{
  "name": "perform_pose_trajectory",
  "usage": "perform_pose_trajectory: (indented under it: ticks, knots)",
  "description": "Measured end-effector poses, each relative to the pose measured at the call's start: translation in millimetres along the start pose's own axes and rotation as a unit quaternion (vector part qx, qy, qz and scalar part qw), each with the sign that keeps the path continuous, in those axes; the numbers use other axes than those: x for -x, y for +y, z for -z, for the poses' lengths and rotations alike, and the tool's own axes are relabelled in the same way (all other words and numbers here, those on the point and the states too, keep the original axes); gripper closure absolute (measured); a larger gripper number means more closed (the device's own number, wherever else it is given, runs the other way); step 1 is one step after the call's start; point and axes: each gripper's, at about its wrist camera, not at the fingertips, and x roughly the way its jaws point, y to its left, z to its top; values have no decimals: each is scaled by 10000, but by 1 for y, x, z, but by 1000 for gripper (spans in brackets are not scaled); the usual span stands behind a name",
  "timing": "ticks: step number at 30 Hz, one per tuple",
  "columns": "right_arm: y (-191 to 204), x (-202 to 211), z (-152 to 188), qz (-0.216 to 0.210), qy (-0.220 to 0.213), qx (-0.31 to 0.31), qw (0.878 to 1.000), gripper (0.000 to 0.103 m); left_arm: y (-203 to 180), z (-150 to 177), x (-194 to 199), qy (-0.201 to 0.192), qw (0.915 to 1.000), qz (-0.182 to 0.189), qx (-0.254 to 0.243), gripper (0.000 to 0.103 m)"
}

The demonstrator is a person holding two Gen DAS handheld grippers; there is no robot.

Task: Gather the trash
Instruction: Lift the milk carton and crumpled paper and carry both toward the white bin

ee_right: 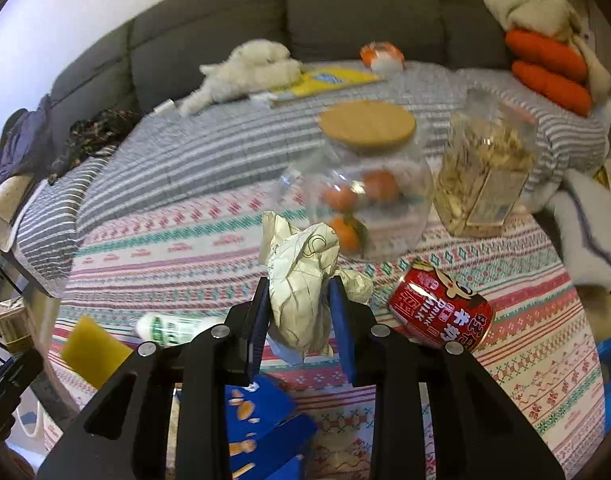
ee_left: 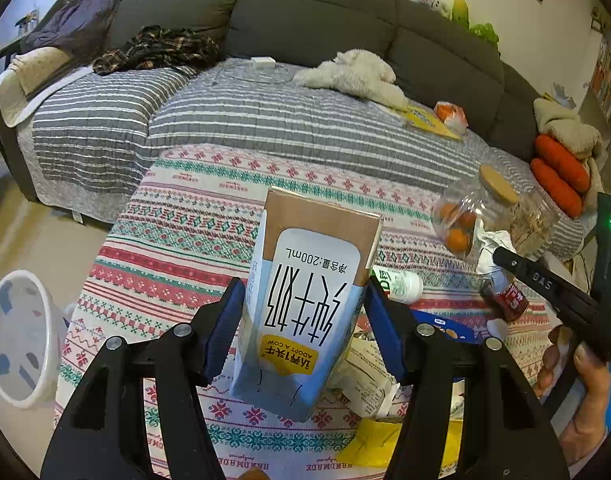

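In the left wrist view, the left gripper [ee_left: 301,316] is clamped on a light-blue and tan 200 mL milk carton [ee_left: 305,304], held upside down at the frame's centre between the two blue pads [ee_left: 225,328]. Below it spreads a red, green and white patterned tablecloth [ee_left: 177,248]. A white plastic bin [ee_left: 15,336] sits at the left edge, low in the frame. A white bottle with green lettering [ee_left: 401,286] lies just right of the carton.

In the right wrist view, the right gripper [ee_right: 299,320] pinches a crumpled off-white paper wad [ee_right: 301,280] at mid-frame. Right of it lies a tipped red drink can [ee_right: 441,312]; above it stands a clear glass jar with a cork lid [ee_right: 365,176] containing oranges. A blue snack box [ee_right: 257,424] is at bottom centre.
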Motion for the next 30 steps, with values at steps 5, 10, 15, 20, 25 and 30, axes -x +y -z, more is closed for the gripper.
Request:
perform_pose_trajectory:
  ticks: [5, 10, 15, 20, 25, 30]
  knots:
    - [22, 23, 3, -77, -289, 191, 9994, 73, 8, 0, 12, -98, 9999, -72, 15, 45]
    - [45, 43, 15, -267, -414, 286, 9984, 73, 23, -1, 24, -149, 9997, -154, 86, 45]
    - [75, 61, 26, -569, -559, 387, 9961, 73, 40, 0, 40, -245, 9993, -236, 170, 45]
    - [107, 79, 38, -958, -695, 460, 9919, 73, 58, -2, 55, -291, 9985, -330, 319, 45]
    - [141, 93, 50, -1283, -816, 675, 9861, 73, 76, -2, 65, -337, 9975, -492, 382, 45]
    - [178, 97, 62, -1719, -713, 774, 9795, 73, 104, 0, 76, -311, 9952, -702, 600, 45]
